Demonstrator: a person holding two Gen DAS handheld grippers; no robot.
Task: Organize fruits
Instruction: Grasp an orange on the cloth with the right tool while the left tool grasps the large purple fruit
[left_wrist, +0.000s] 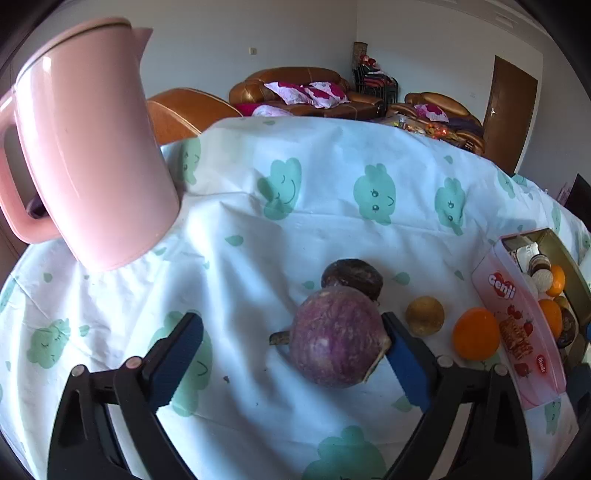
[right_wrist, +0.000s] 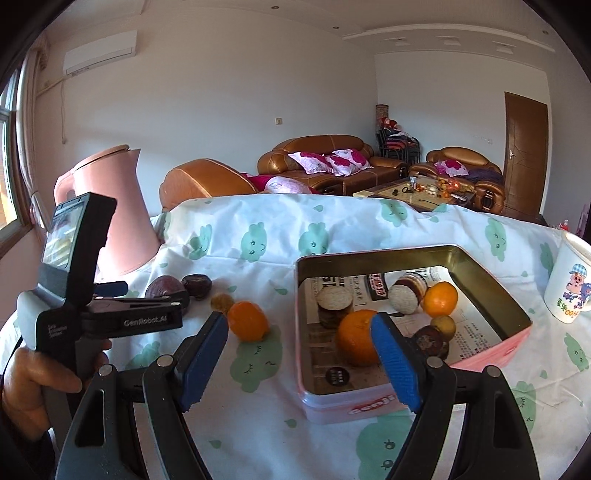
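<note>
The walls (right_wrist: 229, 92) are white, and a brown door (right_wrist: 524, 155) stands shut on the right. Brown sofas (right_wrist: 321, 158) hold pink pillows (right_wrist: 332, 160) — a low table (right_wrist: 417, 194) sits between them. Sun comes through a window (right_wrist: 9, 158) — an air conditioner (right_wrist: 99, 53) hangs high beside it.

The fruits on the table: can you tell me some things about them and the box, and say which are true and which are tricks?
1. The left gripper is open around a purple fruit. True.
2. The pink tin box is empty. False: it already holds two oranges, dark fruits and round cookies.
3. One orange lies on the tablecloth outside the box. True.
4. The right gripper is holding an orange. False: it is open and holds nothing.
5. The pink jug lies on its side. False: it stands upright.
</note>
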